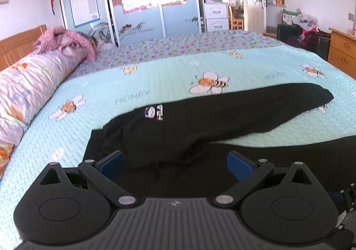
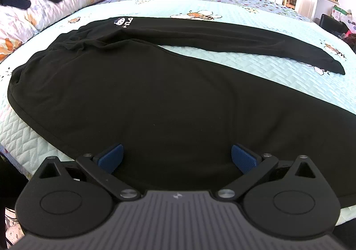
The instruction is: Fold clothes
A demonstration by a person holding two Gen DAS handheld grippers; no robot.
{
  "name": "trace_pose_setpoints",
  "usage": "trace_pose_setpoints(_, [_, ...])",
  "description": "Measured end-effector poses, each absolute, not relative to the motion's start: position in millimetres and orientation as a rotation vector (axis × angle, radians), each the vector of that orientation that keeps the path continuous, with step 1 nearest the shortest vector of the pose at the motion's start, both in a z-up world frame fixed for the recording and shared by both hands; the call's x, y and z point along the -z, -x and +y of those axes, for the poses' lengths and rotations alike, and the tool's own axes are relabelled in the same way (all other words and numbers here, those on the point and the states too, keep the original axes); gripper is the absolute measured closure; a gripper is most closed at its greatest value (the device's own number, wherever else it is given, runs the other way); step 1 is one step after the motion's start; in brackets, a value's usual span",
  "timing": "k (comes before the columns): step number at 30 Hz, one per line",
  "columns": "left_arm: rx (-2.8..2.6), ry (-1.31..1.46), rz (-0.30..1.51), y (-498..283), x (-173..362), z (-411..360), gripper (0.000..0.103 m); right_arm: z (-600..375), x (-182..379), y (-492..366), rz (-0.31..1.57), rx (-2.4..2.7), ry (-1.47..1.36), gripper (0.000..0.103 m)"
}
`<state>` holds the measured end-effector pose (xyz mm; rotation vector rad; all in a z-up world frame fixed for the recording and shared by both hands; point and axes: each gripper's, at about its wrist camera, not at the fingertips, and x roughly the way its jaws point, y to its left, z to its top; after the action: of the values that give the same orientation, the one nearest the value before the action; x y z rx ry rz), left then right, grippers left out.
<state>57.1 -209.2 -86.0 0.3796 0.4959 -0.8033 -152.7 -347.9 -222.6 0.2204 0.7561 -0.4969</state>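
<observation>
**Black trousers spread on the bed, both grippers wide and empty**

I have the black trousers (image 2: 155, 94) lying flat on the pale green bee-print bedspread (image 2: 278, 67), the waist toward my left, the two legs splaying apart toward the right with a wedge of bare cover between them. My right gripper (image 2: 176, 157) hangs over the near leg by the near bed edge, its blue pads (image 2: 111, 157) spread wide with nothing between them. My left gripper (image 1: 175, 164) sits low over the waist end, fingers equally parted, holding nothing.

Open bedspread runs beyond the far leg up to the rolled quilt (image 1: 29, 85) along the headboard side.

The left view alone shows the dresser (image 1: 342, 52) past the bed's right edge and the open doorway. Only the right view shows the whole garment outline and the far leg's cuff (image 2: 333, 69).
</observation>
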Motion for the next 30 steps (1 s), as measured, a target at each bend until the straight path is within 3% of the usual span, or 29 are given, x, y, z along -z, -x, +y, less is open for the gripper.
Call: trace_pose_setpoints(30, [0.811, -0.376, 0.404, -42, 56, -215, 0.001, -352, 224, 154, 0.752, 0.489, -0.224, 0.0])
